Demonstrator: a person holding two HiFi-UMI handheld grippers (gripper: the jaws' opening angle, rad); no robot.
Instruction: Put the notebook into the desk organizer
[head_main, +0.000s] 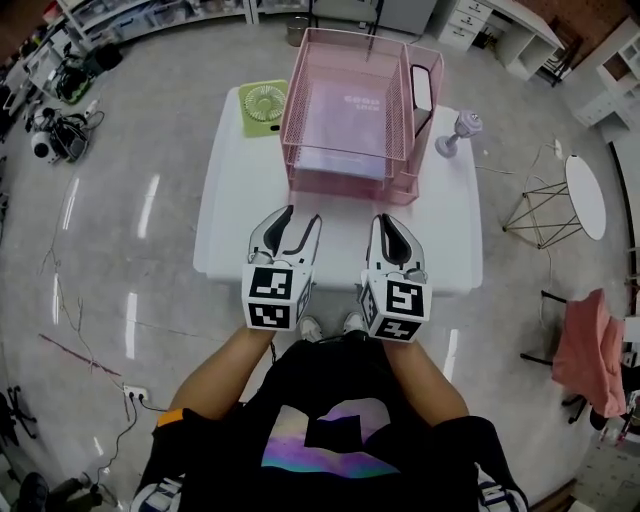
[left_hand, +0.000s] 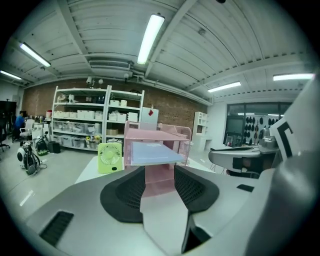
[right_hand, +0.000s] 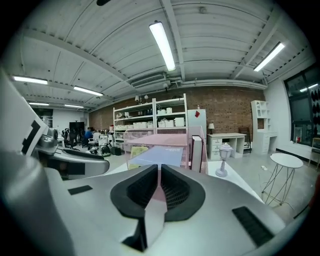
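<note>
Notebook (head_main: 350, 120) sits in desk organizer (head_main: 297, 100) dead ahead of you; left gripper (head_main: 296, 226) slack-open, right gripper (head_main: 395, 232) clenched, both empty.

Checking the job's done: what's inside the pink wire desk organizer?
A pale lilac notebook lies flat inside; a white, black-edged item stands in the side slot. Whatever lies beneath the notebook is covered.

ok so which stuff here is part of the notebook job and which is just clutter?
Job:
- notebook, lying in the organizer
- left gripper, open, empty
- right gripper, shut, empty

Clutter:
- fan and lamp, on the table
- white item in the organizer's side slot
</note>
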